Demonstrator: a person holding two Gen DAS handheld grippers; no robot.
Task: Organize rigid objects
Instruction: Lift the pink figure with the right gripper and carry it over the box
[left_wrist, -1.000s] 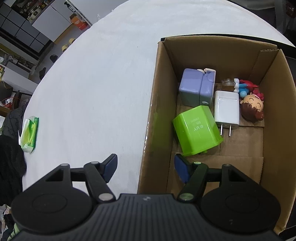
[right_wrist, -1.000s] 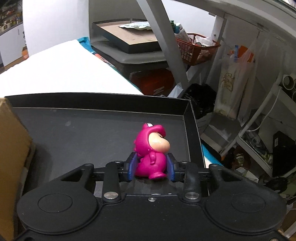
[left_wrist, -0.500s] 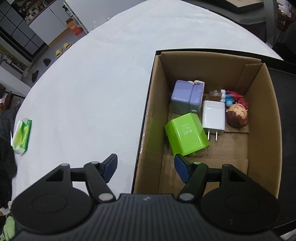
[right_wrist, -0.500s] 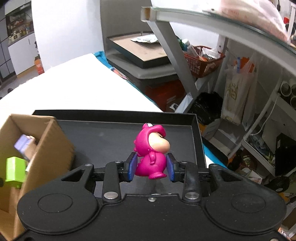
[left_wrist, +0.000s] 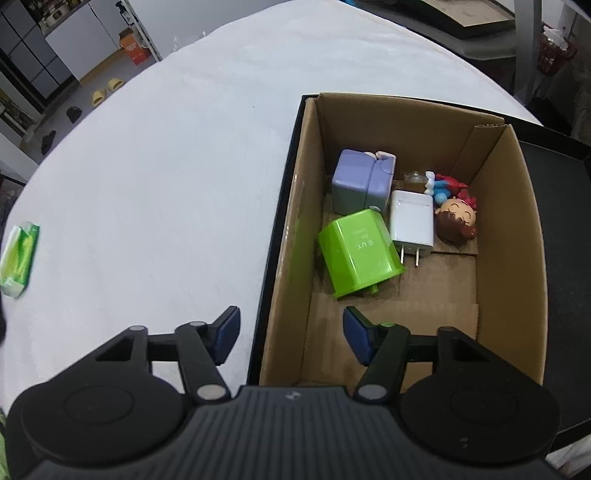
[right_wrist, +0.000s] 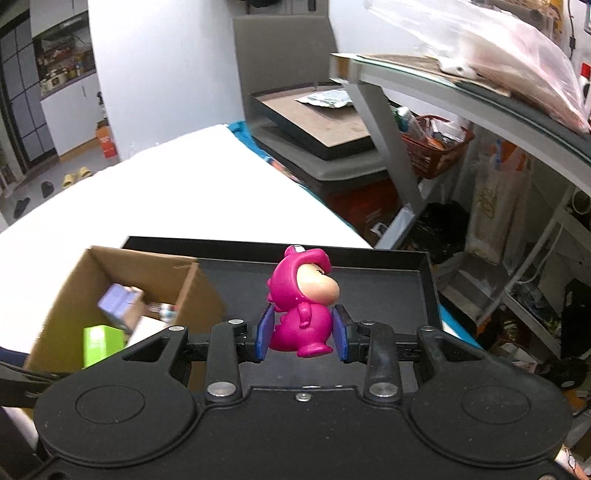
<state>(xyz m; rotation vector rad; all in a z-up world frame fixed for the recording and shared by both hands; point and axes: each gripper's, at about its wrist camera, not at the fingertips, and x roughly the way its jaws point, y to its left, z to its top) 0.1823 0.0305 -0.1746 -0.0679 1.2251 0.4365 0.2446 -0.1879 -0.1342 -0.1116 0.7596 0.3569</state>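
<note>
The right gripper (right_wrist: 300, 334) clamped a pink figurine (right_wrist: 301, 308), due next for the cardboard box (right_wrist: 66, 291) at lower left; the left gripper (left_wrist: 291, 332) hung wide open, empty.

White wall (right_wrist: 166, 74) — metal shelving (right_wrist: 461, 96) beside it.

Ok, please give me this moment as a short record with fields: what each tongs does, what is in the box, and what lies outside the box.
left tongs: open, empty, over the near wall of the cardboard box
right tongs: shut on the pink figurine, upright, above the black tray
box contents: green charger, white charger, purple block, brown-haired doll head, small red and blue figure
outside the box: green packet on the white table
</note>
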